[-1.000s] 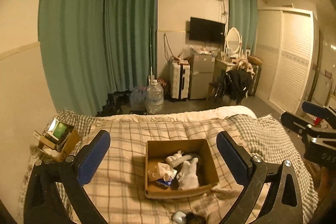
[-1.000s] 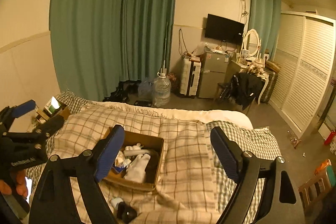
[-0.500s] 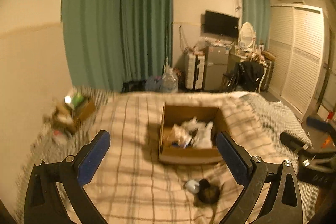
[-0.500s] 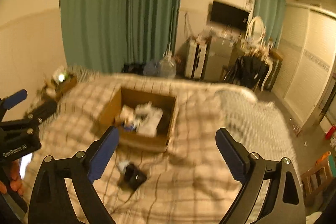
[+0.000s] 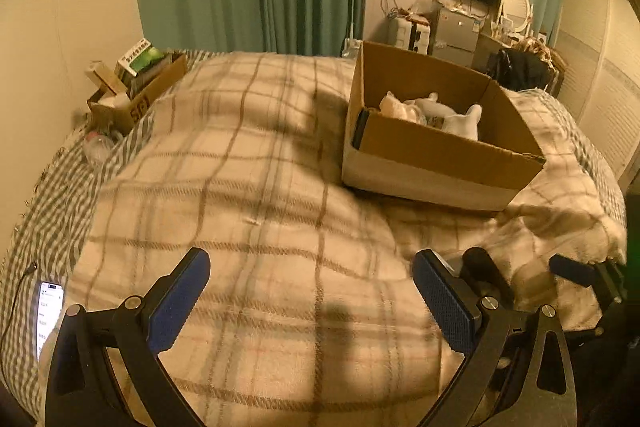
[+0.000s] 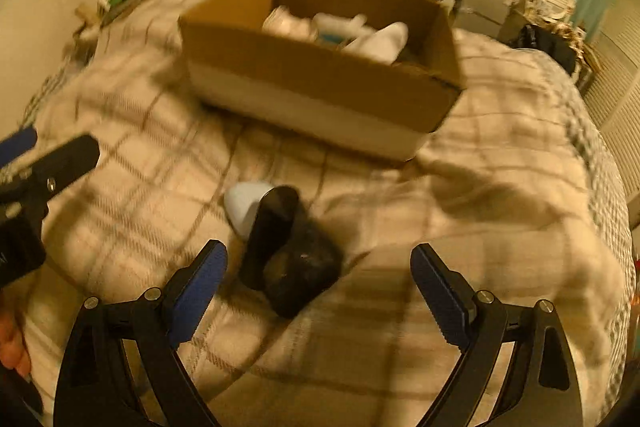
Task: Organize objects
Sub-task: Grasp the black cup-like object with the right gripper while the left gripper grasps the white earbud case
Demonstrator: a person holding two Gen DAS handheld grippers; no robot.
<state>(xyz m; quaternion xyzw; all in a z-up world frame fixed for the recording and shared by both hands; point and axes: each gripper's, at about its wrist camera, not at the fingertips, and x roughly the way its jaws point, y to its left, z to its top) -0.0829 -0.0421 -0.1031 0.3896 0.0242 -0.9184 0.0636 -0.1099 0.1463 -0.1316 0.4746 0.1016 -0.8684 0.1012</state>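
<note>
An open cardboard box (image 5: pixel 420 155) (image 6: pixel 312 75) stands on the plaid blanket and holds several white soft items (image 5: pixel 436 113) (image 6: pixel 380 41). In front of it on the blanket lie a black bundle (image 6: pixel 296 263) and, touching it, a pale blue rounded thing (image 6: pixel 244 205). My right gripper (image 6: pixel 319 253) hovers low over the black bundle, open, jaws wide on either side and clear of it. My left gripper (image 5: pixel 312 263) is open over bare blanket with nothing between its fingers. Each gripper shows in the other's view: left (image 6: pixel 48 147), right (image 5: pixel 524 267).
A small carton of books (image 5: pixel 136 87) sits at the bed's far left corner. A lit phone (image 5: pixel 50 311) with a cable lies at the left edge. Green curtains, a fridge and a TV stand beyond the bed. A person's fingers (image 6: pixel 12 343) show at lower left.
Both grippers have dropped toward the bed and tipped downward. The box now fills more of each view. The black bundle has come between the right jaws, which stand slightly wider.
</note>
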